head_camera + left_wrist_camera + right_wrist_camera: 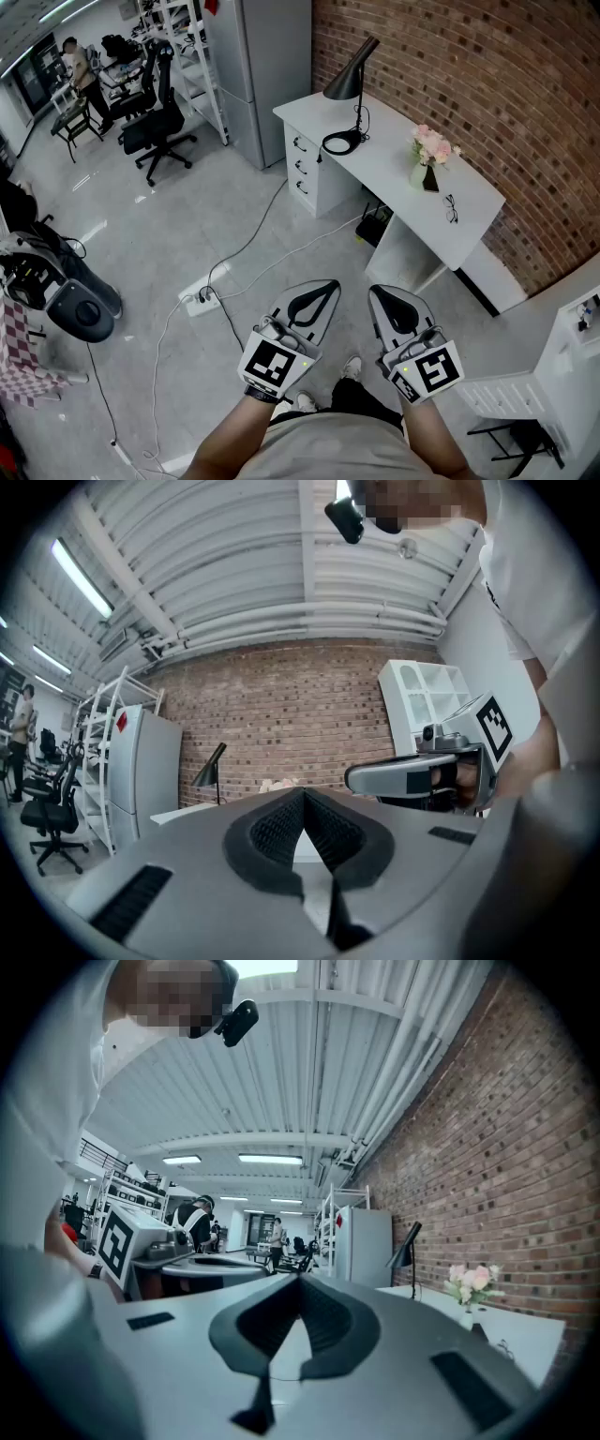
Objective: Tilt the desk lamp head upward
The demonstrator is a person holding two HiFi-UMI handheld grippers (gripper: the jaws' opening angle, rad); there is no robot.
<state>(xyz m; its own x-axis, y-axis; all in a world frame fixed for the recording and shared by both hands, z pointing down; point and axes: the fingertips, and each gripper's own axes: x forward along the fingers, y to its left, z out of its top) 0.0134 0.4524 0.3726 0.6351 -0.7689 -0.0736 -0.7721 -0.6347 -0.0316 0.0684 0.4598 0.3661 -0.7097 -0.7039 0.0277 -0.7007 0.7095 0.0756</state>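
Your left hand-held gripper (324,294) and right hand-held gripper (379,298) hang closed, empty; likely because the desk lamp (350,83) on the counter (398,173) stands well apart.

Clad in pale short-sleeved shirt (328,452); grey left gripper (328,285) and right gripper (376,290), black ribbed pads (272,832), black-and-white marker cubes (275,366) behind.

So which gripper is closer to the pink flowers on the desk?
Right. The right gripper is almost straight below the flowers in the head view; the left gripper is beside it, further left. Both are far off.
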